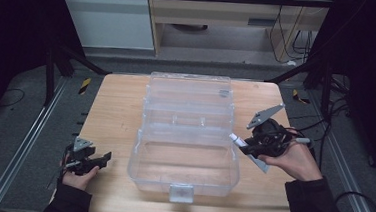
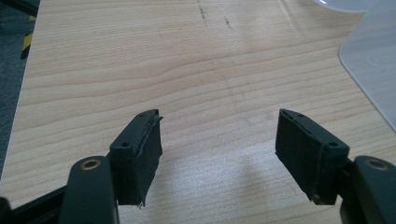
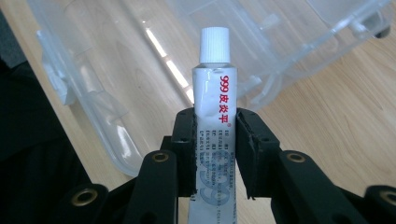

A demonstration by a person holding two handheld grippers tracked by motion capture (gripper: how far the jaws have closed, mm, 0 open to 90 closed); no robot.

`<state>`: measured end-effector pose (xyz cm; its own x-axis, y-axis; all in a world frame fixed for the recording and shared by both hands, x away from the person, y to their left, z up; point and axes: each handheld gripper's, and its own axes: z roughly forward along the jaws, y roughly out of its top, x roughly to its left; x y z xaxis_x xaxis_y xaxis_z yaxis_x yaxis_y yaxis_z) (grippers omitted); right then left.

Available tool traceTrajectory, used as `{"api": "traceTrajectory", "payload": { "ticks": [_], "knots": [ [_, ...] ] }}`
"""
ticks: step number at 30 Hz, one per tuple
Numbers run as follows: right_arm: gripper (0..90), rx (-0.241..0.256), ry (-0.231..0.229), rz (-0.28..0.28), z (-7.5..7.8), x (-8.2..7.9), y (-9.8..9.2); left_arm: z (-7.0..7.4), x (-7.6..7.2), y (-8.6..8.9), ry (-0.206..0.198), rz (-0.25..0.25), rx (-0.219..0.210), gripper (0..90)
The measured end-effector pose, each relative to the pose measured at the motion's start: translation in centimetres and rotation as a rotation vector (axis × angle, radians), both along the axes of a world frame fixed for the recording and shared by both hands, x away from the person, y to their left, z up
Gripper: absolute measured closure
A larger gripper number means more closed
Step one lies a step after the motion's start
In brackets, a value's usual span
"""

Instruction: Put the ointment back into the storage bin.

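Note:
A clear plastic box (image 1: pixel 184 168) lies open in the middle of the wooden table, its lid (image 1: pixel 189 93) folded back away from me. My right gripper (image 1: pixel 247 146) is shut on a white tube of ointment (image 3: pixel 212 107) with red print and a white cap, held beside the box's right edge with the cap pointing toward the box (image 3: pixel 116 70). At the table's front left my left gripper (image 1: pixel 103 159) stands open over bare wood; its black pads (image 2: pixel 142 154) have nothing between them.
The wooden table (image 1: pixel 120 111) has bare wood left and right of the box. A corner of the clear box (image 2: pixel 373 65) shows at the far right of the left gripper view. Metal rails and cables run along the floor on both sides.

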<state>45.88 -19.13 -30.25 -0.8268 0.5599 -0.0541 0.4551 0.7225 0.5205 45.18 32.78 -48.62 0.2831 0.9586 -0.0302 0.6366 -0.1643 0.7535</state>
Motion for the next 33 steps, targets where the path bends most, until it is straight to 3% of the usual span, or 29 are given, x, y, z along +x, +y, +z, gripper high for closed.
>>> {"api": "traceTrajectory", "payload": {
  "ticks": [6,7,8,9,13,24,33],
  "knots": [
    [69.6,-0.016,0.004,0.078,0.4,0.5,1.5,0.0,0.0,0.0,0.003,-0.003,0.002,31.0],
    [69.6,-0.019,0.002,0.119,0.5,0.6,2.2,0.0,0.0,0.0,0.003,-0.004,0.001,31.0],
    [69.6,-0.019,0.002,0.119,0.5,0.6,2.2,0.0,0.0,0.0,0.003,-0.004,0.001,31.0],
    [69.6,-0.026,-0.004,0.162,0.6,0.8,2.9,0.0,0.0,0.0,0.004,-0.004,0.002,31.0],
    [69.6,-0.034,-0.002,0.241,0.3,1.0,4.4,0.0,0.0,0.0,0.002,-0.005,0.000,31.0],
    [69.6,-0.087,0.026,0.344,-1.1,1.6,7.7,0.0,0.0,0.0,0.003,-0.006,0.000,31.1],
    [69.6,-0.143,0.034,0.439,-3.5,1.7,9.5,0.0,0.0,0.0,0.002,-0.007,0.002,31.2]
  ]
}}
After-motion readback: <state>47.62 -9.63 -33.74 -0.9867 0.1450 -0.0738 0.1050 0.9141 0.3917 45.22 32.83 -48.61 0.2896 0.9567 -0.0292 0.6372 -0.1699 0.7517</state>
